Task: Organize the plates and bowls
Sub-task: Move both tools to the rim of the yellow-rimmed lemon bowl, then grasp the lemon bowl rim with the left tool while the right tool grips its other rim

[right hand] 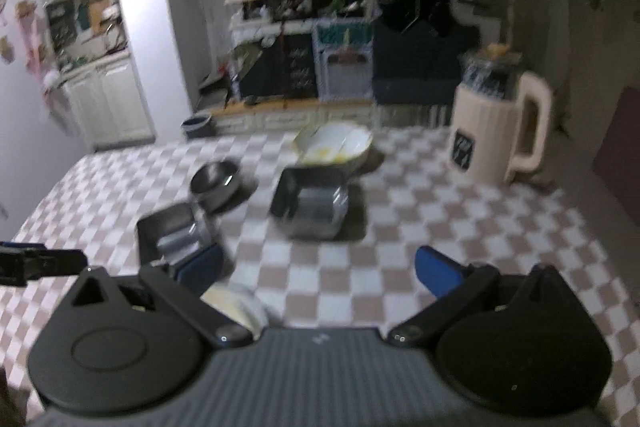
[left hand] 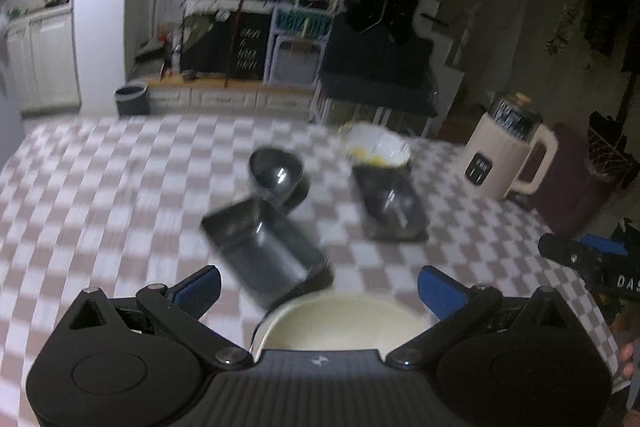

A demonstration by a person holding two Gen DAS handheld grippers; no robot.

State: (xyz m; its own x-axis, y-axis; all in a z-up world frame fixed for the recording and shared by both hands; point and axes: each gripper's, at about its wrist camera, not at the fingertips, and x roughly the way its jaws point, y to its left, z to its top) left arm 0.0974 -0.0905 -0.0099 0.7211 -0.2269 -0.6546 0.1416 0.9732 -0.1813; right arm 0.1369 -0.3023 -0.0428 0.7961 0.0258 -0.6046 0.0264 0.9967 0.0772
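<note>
on the table a round bowl sat left of a square dish. a second square dish lay nearer, before the round bowl. a wide bowl stood behind the first square dish. a jug stood far right. a pale bowl lay nearest.
</note>
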